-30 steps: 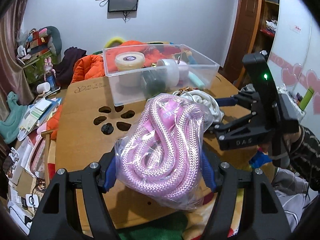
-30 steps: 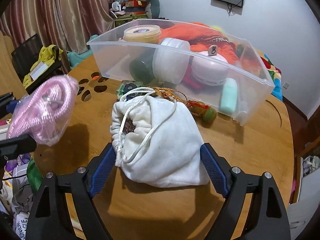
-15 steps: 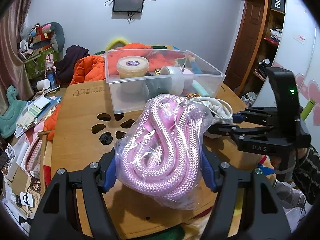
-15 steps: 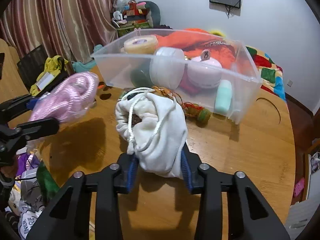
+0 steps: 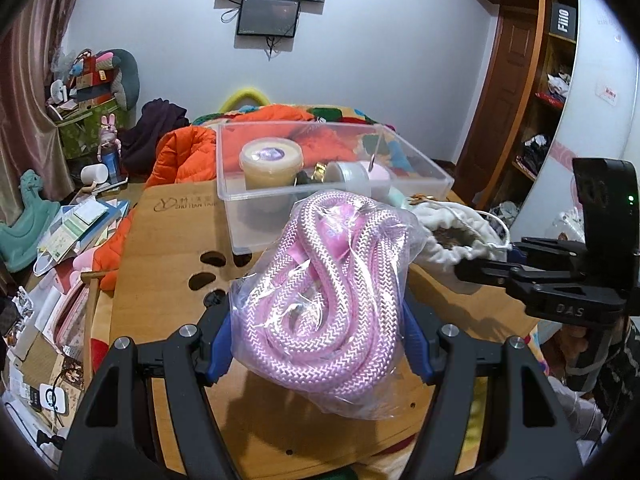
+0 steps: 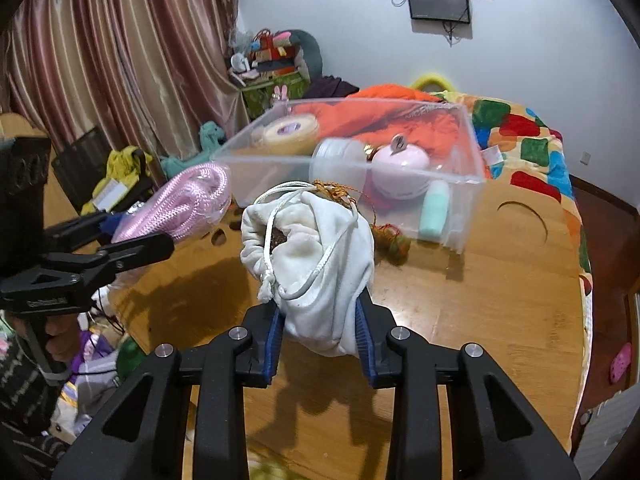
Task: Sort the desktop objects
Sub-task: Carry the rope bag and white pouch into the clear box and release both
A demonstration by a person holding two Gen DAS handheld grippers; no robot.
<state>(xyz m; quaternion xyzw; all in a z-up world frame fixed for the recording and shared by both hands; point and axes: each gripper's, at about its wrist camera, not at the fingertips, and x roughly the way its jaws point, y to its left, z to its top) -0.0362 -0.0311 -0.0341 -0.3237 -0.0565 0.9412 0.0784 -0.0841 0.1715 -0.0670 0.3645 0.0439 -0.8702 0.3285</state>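
The right hand-held gripper [image 6: 320,344] has just closed in on the white drawstring pouch [image 6: 316,248]. One second ago its jaws stood wide on both sides of the pouch, which lay flat on the desk [image 6: 480,280]. Now the blue pads squeeze the lower part of the pouch, the jaws are closing a little more, and the pouch stands up above the wood with its shadow under it, so I judge it is lifted. Its mouth is open and something brown shows inside.

The left hand-held gripper [image 5: 316,344] is as before: it grasps the clear bag with the pink rope [image 5: 324,292] between its blue pads, above the near part of the desk.

For the task this means both loose things are now in hand. The clear plastic box [image 5: 424,172] stands behind them on the desk, already holding a tub, a white jar and other small things, so probably both go there next. A small tangle of coloured thread [image 6: 394,240] lies on the desk just beside the box.

Readable writing: "DAS" on the right gripper body in the left view, "Fiiio" or similar on a black box on the shelf [image 5: 563,20], and a printed logo on the desk, only partly legible.
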